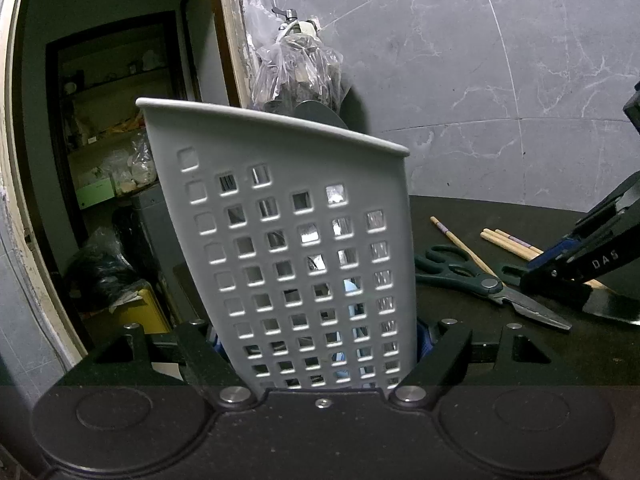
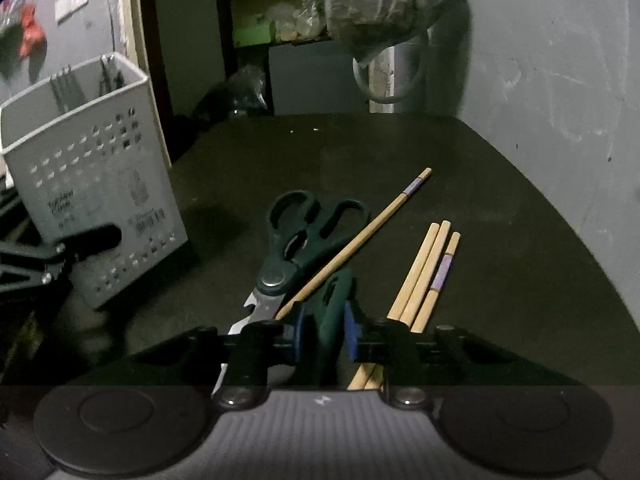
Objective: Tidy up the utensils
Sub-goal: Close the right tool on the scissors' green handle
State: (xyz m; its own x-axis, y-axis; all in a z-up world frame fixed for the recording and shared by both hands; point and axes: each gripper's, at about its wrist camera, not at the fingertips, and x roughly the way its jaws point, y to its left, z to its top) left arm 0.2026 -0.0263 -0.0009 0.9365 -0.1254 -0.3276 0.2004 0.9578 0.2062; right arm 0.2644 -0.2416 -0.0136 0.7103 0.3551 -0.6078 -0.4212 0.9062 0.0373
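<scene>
**Desk:** What does your left tool have?

**Operator:** My left gripper (image 1: pixel 320 344) is clamped on the grey utensil holder (image 1: pixel 280 200). The perforated wall stands upright between the two fingers and fills most of what I see ahead. From the other camera I can see one left finger (image 2: pixel 94 240) lying against the holder's side, low down. A few metal utensils (image 2: pixel 108 74) stick up inside it, at the far end.

**Desk:** And the right?

**Operator:** My right gripper (image 2: pixel 323 332) is closed on a dark green handle (image 2: pixel 334 300). The blue pads (image 2: pixel 350 332) press on it from both sides, and the handle runs forward out of the jaws. I can't tell for sure what kind of utensil it belongs to.

**Desk:** What's around that tool?

**Operator:** The scissors (image 2: pixel 304 240) lie just ahead of the fingers and slightly left. Their dark loops point away from me, and the blades run back under the left finger. A single chopstick (image 2: pixel 360 240) slants across them, with its near end by the left pad. Three more chopsticks (image 2: pixel 428 272) lie together just ahead on the right, their near ends passing under the right finger. All of it is on the dark table (image 2: pixel 400 152).

**Desk:** Where's the holder from the right tool?

**Operator:** It's well off to the left and a little ahead, standing on the same table.
</scene>
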